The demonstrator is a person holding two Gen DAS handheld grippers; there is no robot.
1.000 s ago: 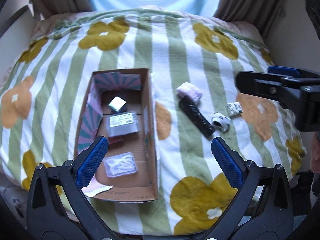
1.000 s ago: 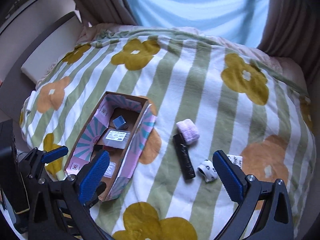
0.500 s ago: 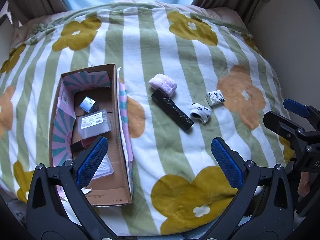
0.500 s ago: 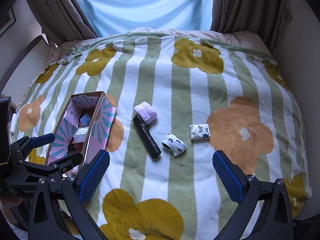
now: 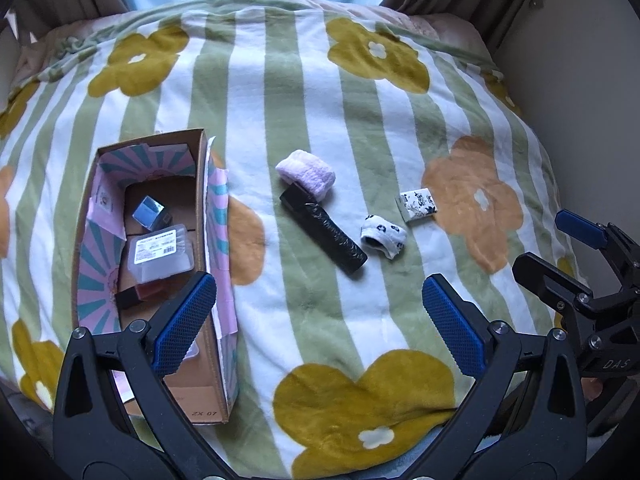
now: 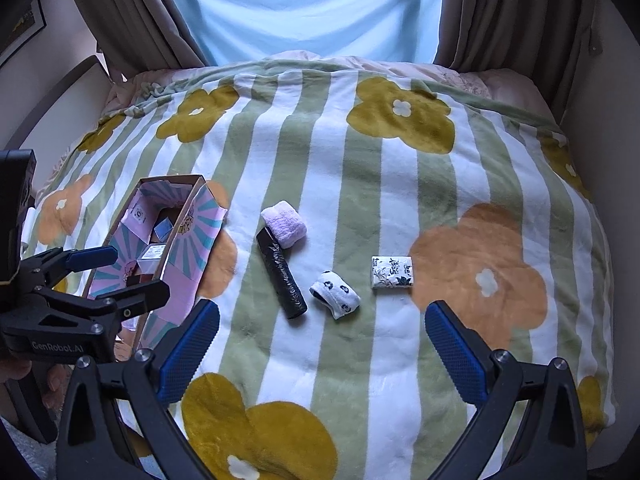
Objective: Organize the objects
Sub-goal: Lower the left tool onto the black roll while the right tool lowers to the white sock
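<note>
Between picks, nothing grasped yet. Left hand-held gripper [image 5: 320, 316] wide and empty above the near edge of the striped, flower-printed bed blanket [image 5: 304, 128]; right hand-held gripper [image 6: 322, 342] likewise wide, empty. Open cardboard box with pink-teal lining [image 5: 200, 184] at left, already holding some small cases. Still loose beside it: fluffy pink rolled cloth [image 5: 307, 174] touching black wrapped cylinder [image 5: 324, 230], panda-print white sock [image 6: 335, 294], probably a tissue pack, white with black print [image 6: 392, 272]. Next: lower over one loose item, close, carry to box.
</note>
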